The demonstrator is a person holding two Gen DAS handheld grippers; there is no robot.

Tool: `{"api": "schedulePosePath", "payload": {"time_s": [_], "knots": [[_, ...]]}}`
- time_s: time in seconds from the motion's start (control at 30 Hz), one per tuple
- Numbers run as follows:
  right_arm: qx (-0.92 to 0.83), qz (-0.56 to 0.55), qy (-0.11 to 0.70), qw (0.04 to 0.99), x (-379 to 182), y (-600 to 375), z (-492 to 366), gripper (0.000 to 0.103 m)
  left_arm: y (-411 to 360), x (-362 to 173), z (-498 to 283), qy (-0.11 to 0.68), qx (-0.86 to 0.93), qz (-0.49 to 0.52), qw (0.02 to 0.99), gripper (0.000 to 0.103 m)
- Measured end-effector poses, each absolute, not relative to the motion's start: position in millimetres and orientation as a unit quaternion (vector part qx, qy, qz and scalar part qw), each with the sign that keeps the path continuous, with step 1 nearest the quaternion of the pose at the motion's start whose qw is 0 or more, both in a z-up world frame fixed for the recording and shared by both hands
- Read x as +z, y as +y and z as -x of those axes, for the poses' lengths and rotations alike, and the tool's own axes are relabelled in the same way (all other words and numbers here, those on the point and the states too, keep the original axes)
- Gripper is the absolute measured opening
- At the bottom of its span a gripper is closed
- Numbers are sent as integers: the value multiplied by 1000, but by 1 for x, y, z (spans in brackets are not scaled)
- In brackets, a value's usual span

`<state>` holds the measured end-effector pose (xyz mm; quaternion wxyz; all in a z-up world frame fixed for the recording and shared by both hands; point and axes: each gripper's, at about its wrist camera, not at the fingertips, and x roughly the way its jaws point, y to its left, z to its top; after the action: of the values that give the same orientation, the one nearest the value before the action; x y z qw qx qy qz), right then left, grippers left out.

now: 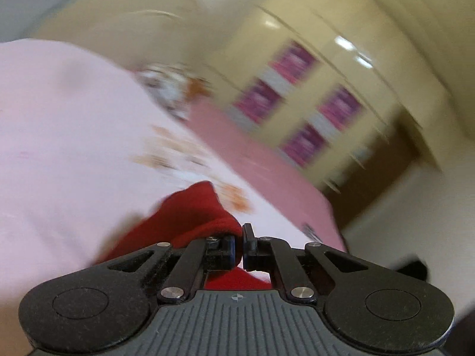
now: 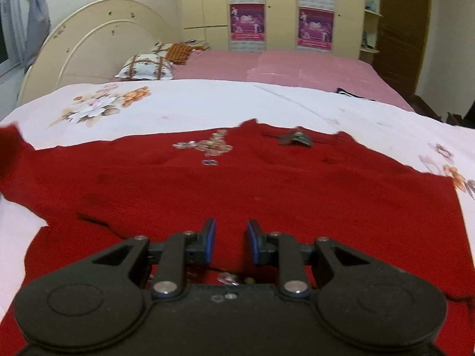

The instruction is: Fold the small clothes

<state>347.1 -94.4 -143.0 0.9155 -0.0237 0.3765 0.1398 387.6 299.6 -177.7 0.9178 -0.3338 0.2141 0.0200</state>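
A red knitted garment (image 2: 237,184) with a beaded decoration (image 2: 207,145) lies spread on the white floral bedsheet (image 2: 207,101). My right gripper (image 2: 228,241) is open and empty just above the garment's near part. In the left wrist view, which is tilted and blurred, my left gripper (image 1: 240,246) is shut on a bunched edge of the red garment (image 1: 193,216) and holds it lifted over the sheet (image 1: 59,148). That lifted red edge also shows at the far left of the right wrist view (image 2: 9,148).
A small dark tag or clip (image 2: 294,139) lies on the garment's far edge. Pillows (image 2: 145,66) and a cream headboard (image 2: 98,35) stand at the back left. A pink bedspread (image 2: 297,65) lies beyond, with a cream wardrobe with purple posters (image 2: 248,20) behind.
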Motion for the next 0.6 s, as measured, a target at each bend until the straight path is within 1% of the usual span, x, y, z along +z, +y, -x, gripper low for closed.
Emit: {"api": "schedulePosePath", "payload": {"time_s": [0.1,0.17,0.3,0.4,0.5,0.57,0.6], "knots": [[128,19,371,919,-139,-108,-344,23,237,-168,-410,236,-63,291,925,4],[117,17,370,922,-137,-121,-341,23,189,-172,-426,260,-115,247,926,4],[90,9,372,924,-137,-153,-336,24,94,-191,-449,332,-197,109,916,5],[78,-2,380,922,-140,-173,-332,25,58,-202,-446,366,-196,20,910,5],[82,-9,378,922,-140,-184,-327,29,40,-191,-436,345,-174,-41,921,5],[85,-12,372,924,-140,-188,-324,37,27,-177,-419,324,-169,-71,928,5],[86,-12,370,925,-140,-189,-323,37,22,-172,-417,312,-167,-87,931,5]]}}
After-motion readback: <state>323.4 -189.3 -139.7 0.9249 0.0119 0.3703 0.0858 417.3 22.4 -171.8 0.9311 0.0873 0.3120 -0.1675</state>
